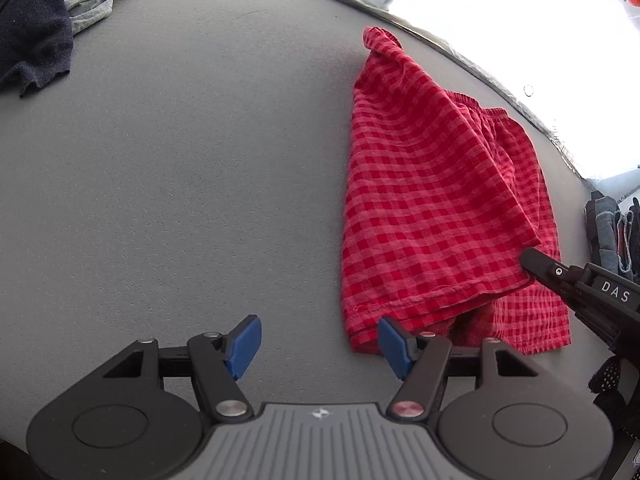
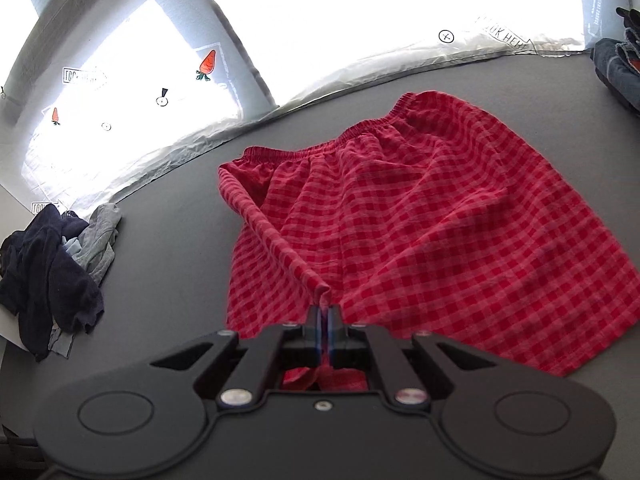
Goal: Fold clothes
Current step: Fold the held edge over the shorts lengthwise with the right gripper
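Note:
Red checked shorts (image 1: 432,200) lie on the grey table, partly folded over themselves; they also show in the right wrist view (image 2: 420,216). My left gripper (image 1: 318,344) is open and empty, just left of the shorts' near hem corner. My right gripper (image 2: 325,312) is shut on a pinched fold of the shorts' hem and lifts it into a ridge. In the left wrist view the right gripper (image 1: 532,260) reaches in from the right and holds the hem edge.
A pile of dark navy and grey clothes (image 2: 52,272) lies at the table's left; it shows top left in the left wrist view (image 1: 36,28). Folded denim (image 2: 618,68) sits at the far right. A silver sheet (image 2: 360,76) lines the far edge.

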The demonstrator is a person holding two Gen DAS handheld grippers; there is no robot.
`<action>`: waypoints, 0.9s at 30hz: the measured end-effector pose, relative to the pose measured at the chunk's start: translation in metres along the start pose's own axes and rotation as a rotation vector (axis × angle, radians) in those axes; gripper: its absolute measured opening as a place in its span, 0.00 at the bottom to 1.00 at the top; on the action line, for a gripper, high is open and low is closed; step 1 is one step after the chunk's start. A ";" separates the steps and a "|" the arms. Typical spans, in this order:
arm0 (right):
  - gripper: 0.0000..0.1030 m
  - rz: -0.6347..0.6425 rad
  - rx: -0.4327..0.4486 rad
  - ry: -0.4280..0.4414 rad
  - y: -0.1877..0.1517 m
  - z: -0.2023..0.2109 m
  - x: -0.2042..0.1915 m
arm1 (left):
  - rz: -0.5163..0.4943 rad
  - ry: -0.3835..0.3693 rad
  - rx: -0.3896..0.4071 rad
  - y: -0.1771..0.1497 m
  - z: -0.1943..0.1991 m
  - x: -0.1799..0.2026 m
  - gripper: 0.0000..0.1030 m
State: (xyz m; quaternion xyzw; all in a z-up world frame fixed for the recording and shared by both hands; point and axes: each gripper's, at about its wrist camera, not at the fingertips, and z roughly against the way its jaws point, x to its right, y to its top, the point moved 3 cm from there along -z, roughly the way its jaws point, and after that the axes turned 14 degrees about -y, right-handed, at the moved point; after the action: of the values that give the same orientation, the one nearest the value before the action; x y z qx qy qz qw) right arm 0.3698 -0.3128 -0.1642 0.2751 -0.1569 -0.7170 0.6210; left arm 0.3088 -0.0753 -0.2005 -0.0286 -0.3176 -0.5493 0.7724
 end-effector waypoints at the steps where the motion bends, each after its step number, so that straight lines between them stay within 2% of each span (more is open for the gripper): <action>1: 0.03 0.004 -0.001 0.002 0.003 -0.001 0.006 | 0.005 0.002 0.005 -0.002 -0.003 0.005 0.63; 9: 0.03 0.061 -0.026 0.036 0.018 -0.009 0.042 | 0.049 0.041 0.040 -0.008 -0.013 0.022 0.63; 16: 0.03 0.069 -0.024 0.099 0.024 -0.004 0.067 | 0.101 0.091 0.069 -0.019 -0.001 0.016 0.63; 21: 0.03 0.019 -0.003 0.105 0.039 -0.003 0.094 | 0.100 0.113 0.074 -0.021 0.001 0.018 0.63; 27: 0.03 -0.118 0.001 0.069 0.049 -0.003 0.143 | 0.041 0.121 0.050 -0.020 -0.001 0.031 0.63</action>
State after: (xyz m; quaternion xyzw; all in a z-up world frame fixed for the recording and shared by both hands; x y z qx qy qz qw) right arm 0.3994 -0.4606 -0.1671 0.3085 -0.1195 -0.7423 0.5827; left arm 0.2985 -0.1096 -0.1911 0.0176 -0.2834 -0.5262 0.8016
